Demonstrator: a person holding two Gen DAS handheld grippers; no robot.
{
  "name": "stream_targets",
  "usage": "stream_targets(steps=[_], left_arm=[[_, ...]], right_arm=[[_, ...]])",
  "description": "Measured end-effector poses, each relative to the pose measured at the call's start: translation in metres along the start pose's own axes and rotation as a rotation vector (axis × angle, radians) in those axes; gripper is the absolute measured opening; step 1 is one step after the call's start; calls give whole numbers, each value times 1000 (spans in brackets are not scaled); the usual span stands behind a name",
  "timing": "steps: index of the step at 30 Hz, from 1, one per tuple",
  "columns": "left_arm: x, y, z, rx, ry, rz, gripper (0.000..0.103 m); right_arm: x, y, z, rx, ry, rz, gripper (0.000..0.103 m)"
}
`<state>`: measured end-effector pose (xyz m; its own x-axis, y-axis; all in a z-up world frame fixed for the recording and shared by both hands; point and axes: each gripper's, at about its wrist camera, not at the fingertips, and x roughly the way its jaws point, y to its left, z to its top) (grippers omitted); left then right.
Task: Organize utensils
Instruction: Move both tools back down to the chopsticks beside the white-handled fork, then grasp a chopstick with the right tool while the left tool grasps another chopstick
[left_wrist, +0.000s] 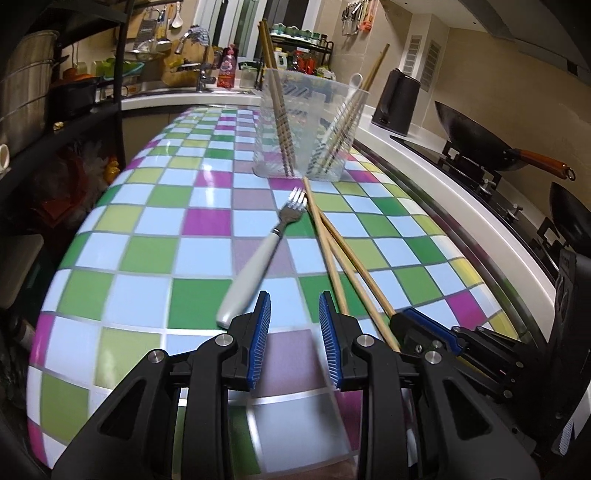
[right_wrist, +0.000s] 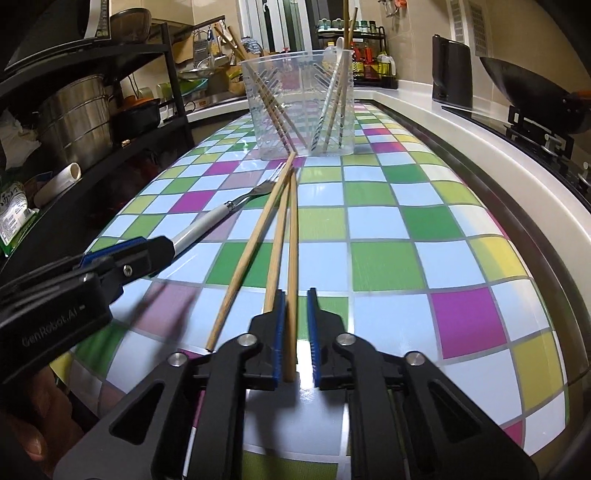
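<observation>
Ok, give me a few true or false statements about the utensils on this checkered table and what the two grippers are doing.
1. The fork lies flat on the table. True.
2. The clear container is empty. False: it holds chopsticks and a white spoon.
3. A loose chopstick lies between the right gripper's fingers. True.
4. The left gripper holds the fork. False: its jaws stand open, the handle beside them.

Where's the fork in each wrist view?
Left wrist: fork at centre, handle toward the left gripper, tines toward the clear bin.
Right wrist: fork left of centre, beside the chopsticks.
Shared landmark: the clear bin.
</observation>
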<state>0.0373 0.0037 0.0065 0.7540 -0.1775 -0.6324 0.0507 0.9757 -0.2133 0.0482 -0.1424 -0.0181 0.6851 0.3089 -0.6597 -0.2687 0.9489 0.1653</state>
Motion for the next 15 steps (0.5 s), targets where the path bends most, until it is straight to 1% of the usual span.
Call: stream_targets(steps=[3, 7, 12, 15], left_arm=[[4, -6, -3, 3, 18, -25, 28], [10, -16, -8, 17, 42, -40, 28], [15, -28, -12, 48, 51, -39, 28], [18, -34, -14, 78, 59, -18, 28]], right_arm=[[-1, -8, 1, 20, -8, -14, 6], [-2, -16, 2, 35, -15, -34, 6], [-3, -24, 3, 46, -28, -64, 6], [-3, -28, 4, 53, -27, -71, 6]])
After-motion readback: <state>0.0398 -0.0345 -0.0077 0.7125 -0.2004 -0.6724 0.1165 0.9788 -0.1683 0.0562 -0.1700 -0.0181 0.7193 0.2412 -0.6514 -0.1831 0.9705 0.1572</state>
